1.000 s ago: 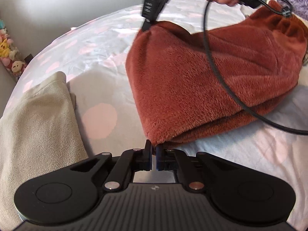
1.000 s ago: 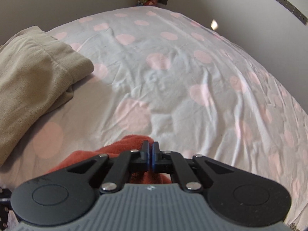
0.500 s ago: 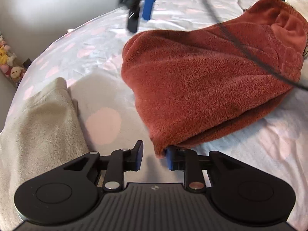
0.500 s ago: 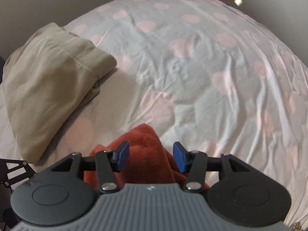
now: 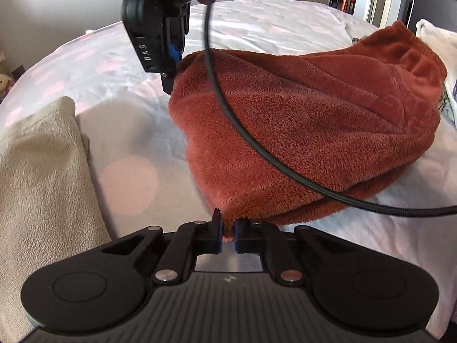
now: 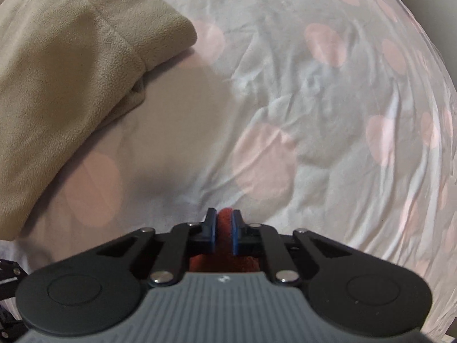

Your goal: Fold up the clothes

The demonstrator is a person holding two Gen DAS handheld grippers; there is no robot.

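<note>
A rust-red fleece garment (image 5: 300, 131) lies folded on the bed. My left gripper (image 5: 227, 235) is shut on its near corner, low over the sheet. In the left wrist view my right gripper (image 5: 171, 65) is at the garment's far left corner, held by a hand. In the right wrist view my right gripper (image 6: 223, 233) is shut on a fold of the red fleece (image 6: 224, 220), which fills the gap between the blue pads.
A folded beige fleece garment (image 5: 37, 171) lies on the left, also seen in the right wrist view (image 6: 65, 65). The bed sheet (image 6: 314, 114) is pale with pink dots. A black cable (image 5: 257, 148) hangs across the red garment. White laundry (image 5: 437, 40) lies at far right.
Both grippers were shut on the red garment, opened half a second ago, and have closed on its left corners again. The right gripper has dropped closer to the sheet.
</note>
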